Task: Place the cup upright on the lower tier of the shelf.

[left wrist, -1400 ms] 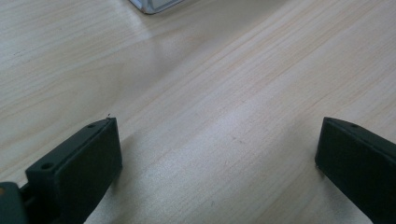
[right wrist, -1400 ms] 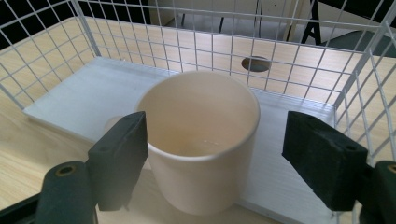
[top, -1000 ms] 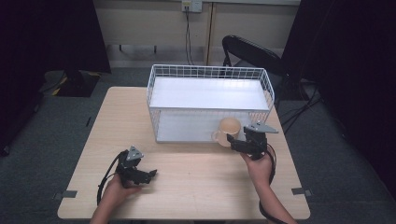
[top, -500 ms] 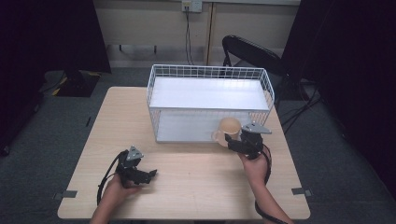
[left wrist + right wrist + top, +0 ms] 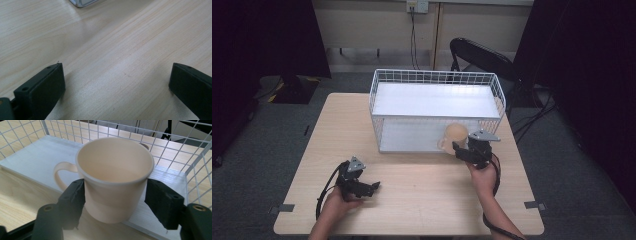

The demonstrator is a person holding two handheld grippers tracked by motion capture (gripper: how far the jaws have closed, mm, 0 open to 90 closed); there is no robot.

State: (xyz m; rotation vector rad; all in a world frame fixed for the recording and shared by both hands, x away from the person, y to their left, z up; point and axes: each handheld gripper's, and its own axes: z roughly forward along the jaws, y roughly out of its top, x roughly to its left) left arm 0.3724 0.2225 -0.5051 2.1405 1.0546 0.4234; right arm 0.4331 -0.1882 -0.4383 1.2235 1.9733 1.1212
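A beige mug (image 5: 115, 177) with its handle to the left sits between my right gripper's (image 5: 115, 202) jaws, which are shut on its sides. In the high view the mug (image 5: 455, 136) is at the front right of the white wire basket (image 5: 434, 75), with the right gripper (image 5: 460, 149) just behind it. I cannot tell whether the mug is past the basket's front wall. My left gripper (image 5: 373, 187) rests on the table's front left, and its jaws (image 5: 117, 80) stand wide open over bare wood.
The basket (image 5: 197, 157) has a white board (image 5: 32, 157) as its floor and stands at the far middle of the wooden table (image 5: 422, 200). A corner of that board (image 5: 81, 2) lies ahead of the left gripper. A black chair (image 5: 482, 55) stands behind the table.
My right gripper has shifted slightly left and toward the basket with the mug in it. The left gripper has not moved.
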